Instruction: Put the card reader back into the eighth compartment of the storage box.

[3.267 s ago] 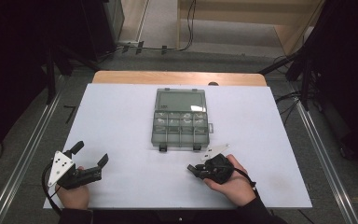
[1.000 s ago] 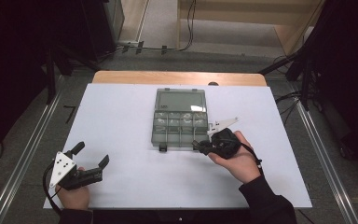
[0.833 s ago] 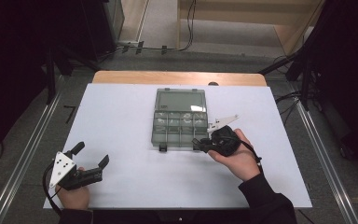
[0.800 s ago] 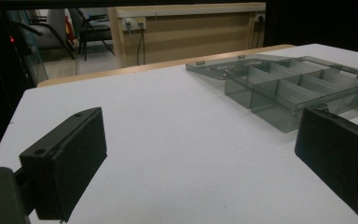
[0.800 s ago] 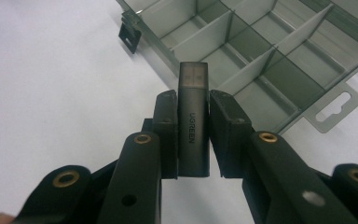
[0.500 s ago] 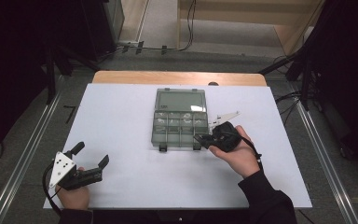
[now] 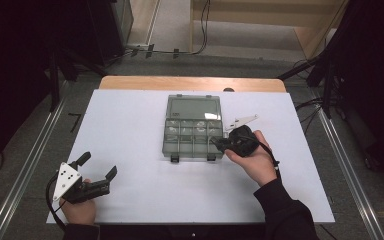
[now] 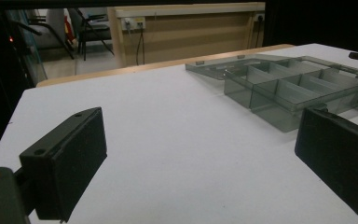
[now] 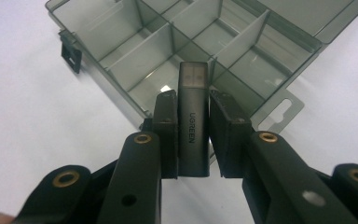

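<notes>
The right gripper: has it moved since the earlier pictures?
Yes. In the high view the right gripper has moved from the table's near edge up to the compartment box, at its right front corner.

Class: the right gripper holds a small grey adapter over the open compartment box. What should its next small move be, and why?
Probably lower the adapter a little into the compartment under it. The right gripper is clamped on it and its tip already hangs over the open box at the near right corner, above the divider walls. The left gripper sits open, well away.

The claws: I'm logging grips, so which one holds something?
The right claw, shut on a dark UGREEN adapter; the left claw gapes open.
</notes>
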